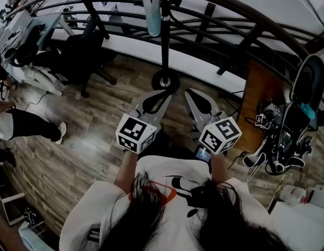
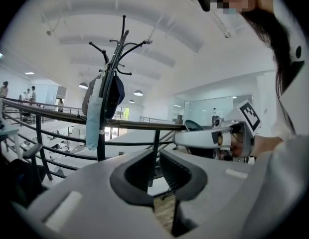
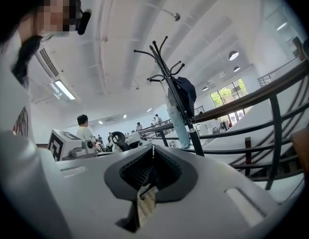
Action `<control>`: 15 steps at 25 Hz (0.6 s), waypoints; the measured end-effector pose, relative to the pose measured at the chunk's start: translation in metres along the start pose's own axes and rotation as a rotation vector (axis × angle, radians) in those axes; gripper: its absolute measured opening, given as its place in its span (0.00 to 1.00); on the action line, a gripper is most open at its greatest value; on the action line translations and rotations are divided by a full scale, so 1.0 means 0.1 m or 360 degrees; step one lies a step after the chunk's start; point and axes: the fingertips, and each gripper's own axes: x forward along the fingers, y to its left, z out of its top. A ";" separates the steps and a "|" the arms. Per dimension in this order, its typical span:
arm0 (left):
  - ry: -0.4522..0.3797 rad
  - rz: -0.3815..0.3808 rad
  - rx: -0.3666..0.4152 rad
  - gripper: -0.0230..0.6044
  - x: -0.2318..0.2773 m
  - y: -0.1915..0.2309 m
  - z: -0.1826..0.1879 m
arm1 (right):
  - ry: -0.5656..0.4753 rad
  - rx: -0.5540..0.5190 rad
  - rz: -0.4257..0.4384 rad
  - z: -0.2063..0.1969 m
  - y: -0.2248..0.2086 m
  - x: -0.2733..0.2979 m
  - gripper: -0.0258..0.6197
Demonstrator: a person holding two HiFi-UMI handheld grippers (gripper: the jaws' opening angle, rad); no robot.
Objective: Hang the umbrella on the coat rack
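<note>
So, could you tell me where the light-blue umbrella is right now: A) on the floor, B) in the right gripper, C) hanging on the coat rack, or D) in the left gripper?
C: the umbrella hangs down alongside the pole of the coat rack.

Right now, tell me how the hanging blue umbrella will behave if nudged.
The umbrella hangs from the coat rack, so it would probably swing. Its folded fabric looks soft, likely yielding to a squeeze. The rack's slim pole on a small base may wobble.
</note>
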 end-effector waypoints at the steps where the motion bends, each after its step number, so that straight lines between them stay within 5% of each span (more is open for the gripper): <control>1: -0.0016 0.0004 -0.0008 0.09 -0.03 -0.09 0.01 | -0.0002 0.0000 0.0006 -0.02 0.02 -0.10 0.06; 15: -0.0069 0.0033 -0.0017 0.09 -0.25 -0.98 0.00 | 0.0006 -0.0013 0.0040 -0.18 0.18 -0.82 0.05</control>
